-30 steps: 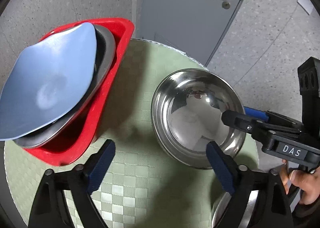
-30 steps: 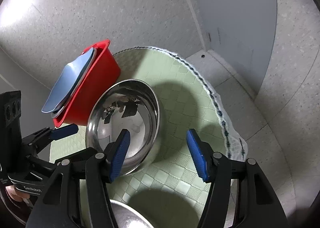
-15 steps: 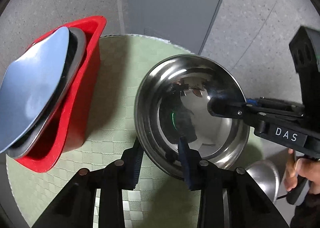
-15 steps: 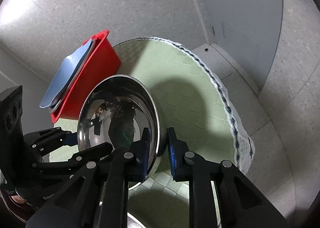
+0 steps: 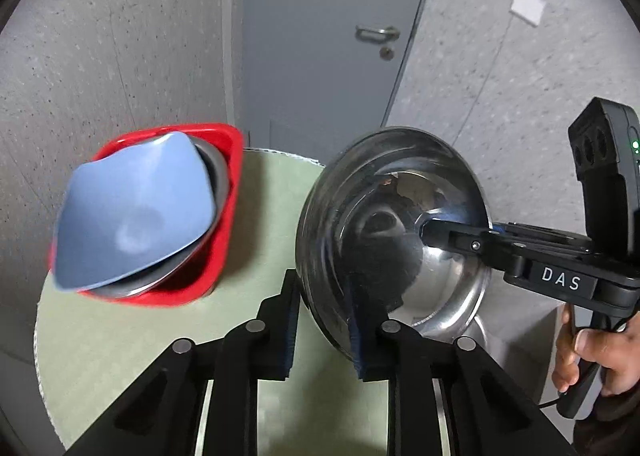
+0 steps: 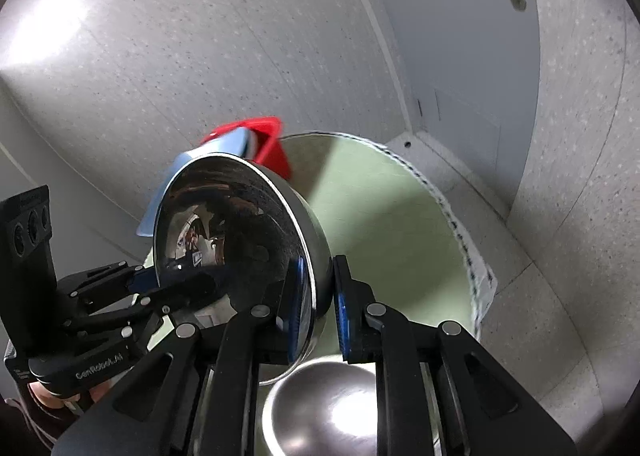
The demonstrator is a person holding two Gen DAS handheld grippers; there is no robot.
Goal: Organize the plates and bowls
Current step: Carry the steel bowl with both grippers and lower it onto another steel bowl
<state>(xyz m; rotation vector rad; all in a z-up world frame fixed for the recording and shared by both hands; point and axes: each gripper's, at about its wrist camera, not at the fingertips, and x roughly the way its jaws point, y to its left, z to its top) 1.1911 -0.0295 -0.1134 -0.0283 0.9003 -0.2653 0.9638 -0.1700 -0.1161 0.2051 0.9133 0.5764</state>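
Observation:
A large steel bowl (image 5: 400,232) is held tilted in the air above the round green table (image 5: 120,336). My left gripper (image 5: 324,328) is shut on its near rim. My right gripper (image 6: 316,312) is shut on the opposite rim; it also shows in the left wrist view (image 5: 456,236). The bowl (image 6: 232,232) tips its opening toward the left. A red bin (image 5: 224,215) at the table's far left holds a blue plate (image 5: 132,207) leaning over a steel plate (image 5: 218,175).
A second steel bowl (image 6: 324,412) lies upside down on the table below my right gripper. The table's edge (image 6: 464,240) drops to the floor on the right. A grey door (image 5: 336,35) and wall stand behind.
Both grippers shut on the bowl's rim and lifted it off the table. The bowl now stands tilted nearly on edge, higher and closer to the red bin.

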